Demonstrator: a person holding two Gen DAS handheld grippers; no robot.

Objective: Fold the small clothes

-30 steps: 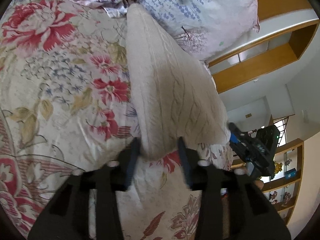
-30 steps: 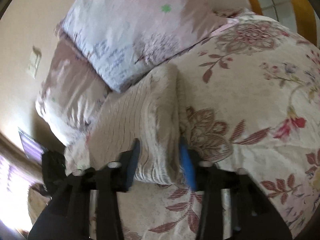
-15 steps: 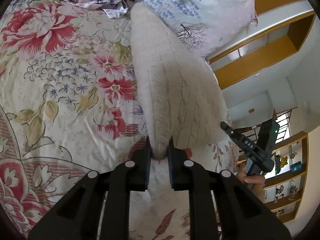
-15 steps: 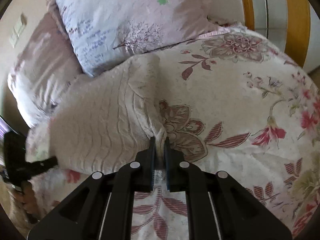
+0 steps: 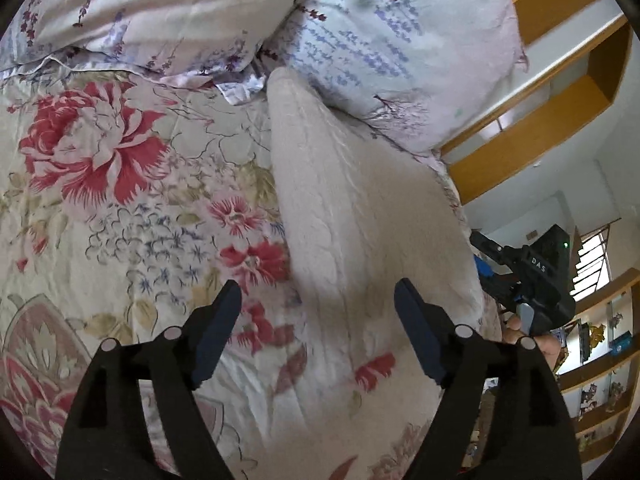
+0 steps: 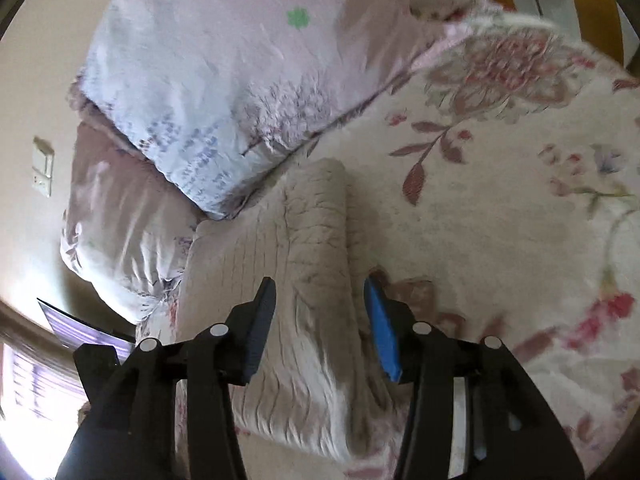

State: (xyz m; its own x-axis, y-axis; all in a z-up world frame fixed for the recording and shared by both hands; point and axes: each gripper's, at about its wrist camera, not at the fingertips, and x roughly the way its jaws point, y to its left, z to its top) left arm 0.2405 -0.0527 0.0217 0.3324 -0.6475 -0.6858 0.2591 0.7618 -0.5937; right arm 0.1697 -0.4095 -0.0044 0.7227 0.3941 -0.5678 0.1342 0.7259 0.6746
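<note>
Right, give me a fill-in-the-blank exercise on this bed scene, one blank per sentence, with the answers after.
1. The cream knitted garment lies on a bedspread printed with ____.
2. The far end of the garment reaches the pale ____ at the head of the bed.
3. The left gripper has its jaws opening, and its pads are ____ the garment.
4. One pad of the right gripper is coloured ____.

Missing words: flowers; pillows; not touching; blue

A floral bedspread (image 5: 120,208) is being overlapped by two pale printed pillows (image 5: 400,40) beside wooden shelving (image 5: 532,140).
</note>
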